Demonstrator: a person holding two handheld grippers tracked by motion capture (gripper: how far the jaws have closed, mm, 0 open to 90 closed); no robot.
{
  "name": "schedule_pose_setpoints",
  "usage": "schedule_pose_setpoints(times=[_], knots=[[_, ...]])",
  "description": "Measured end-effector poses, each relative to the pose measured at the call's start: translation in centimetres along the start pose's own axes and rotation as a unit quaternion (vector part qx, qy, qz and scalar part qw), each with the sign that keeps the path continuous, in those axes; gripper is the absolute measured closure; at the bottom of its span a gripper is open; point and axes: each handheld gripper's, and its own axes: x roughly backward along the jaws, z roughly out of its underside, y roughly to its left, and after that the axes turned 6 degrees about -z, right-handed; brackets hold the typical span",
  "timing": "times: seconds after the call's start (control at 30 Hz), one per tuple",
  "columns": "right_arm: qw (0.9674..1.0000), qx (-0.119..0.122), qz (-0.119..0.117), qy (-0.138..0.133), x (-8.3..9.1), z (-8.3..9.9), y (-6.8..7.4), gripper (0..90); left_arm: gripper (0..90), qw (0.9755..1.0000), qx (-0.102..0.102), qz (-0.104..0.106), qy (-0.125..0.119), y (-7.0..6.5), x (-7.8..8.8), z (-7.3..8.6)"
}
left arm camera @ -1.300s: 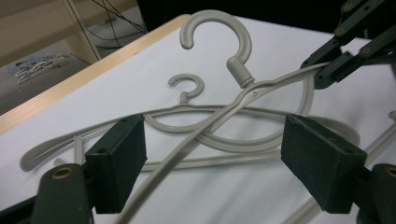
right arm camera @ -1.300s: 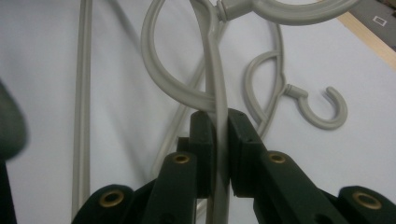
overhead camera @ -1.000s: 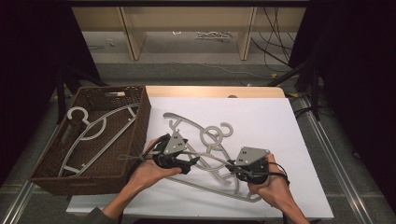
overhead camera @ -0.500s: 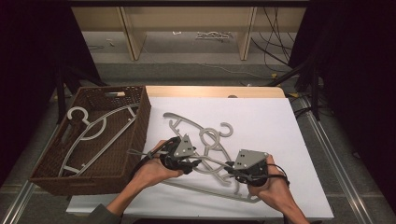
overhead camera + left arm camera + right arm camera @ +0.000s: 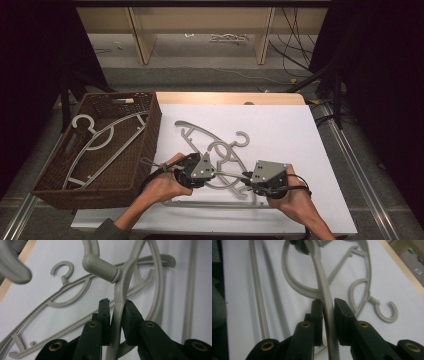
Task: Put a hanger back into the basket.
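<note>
Left claw (image 5: 212, 172) shifted right, gripping hanger (image 5: 120, 305)

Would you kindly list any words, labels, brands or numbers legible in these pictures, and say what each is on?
There are none to read. The grey hangers, the wicker basket, the white table and both tongs, left and right, carry no print that shows.

Dark room; wooden shelving (image 5: 200, 30) behind; grey floor (image 5: 210, 75), cables (image 5: 295, 55).
</note>
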Motion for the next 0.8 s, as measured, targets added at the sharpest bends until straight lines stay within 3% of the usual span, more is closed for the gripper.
schedule_pose_setpoints(times=[0.03, 0.1, 0.2, 0.3, 0.47, 0.73, 0.8], knots=[[1.0, -0.003, 0.009, -0.001, 0.1, 0.0, -0.1, 74.7, 81.0, 1.0, 0.002, 0.008, 0.001, -0.1, 0.0, -0.1], [0.9996, -0.016, 0.023, -0.004, 0.3, 0.1, -0.4, 70.8, 82.0, 0.9999, 0.01, 0.004, -0.003, -0.2, 0.1, -0.2], [0.9976, -0.053, 0.029, -0.035, 0.5, 0.4, -1.0, 56.8, 82.1, 0.9995, 0.031, -0.002, -0.006, 0.3, 0.5, -0.2], [0.9902, -0.103, 0.057, -0.075, 0.9, 0.4, -1.5, 41.6, 82.2, 0.9982, 0.059, -0.011, -0.009, 1.1, 1.1, 0.1], [0.9804, -0.122, 0.088, -0.127, 2.0, -0.1, -1.6, 32.0, 82.2, 0.9955, 0.091, -0.029, -0.005, 2.3, 1.9, 0.7], [0.9629, -0.173, 0.109, -0.176, 2.7, 0.3, -1.7, 27.1, 82.2, 0.9906, 0.128, -0.048, -0.01, 3.6, 3.0, 1.2], [0.9611, -0.178, 0.111, -0.179, 2.7, 0.4, -1.7, 25.4, 82.2, 0.9895, 0.135, -0.05, -0.011, 3.9, 3.2, 1.3]])
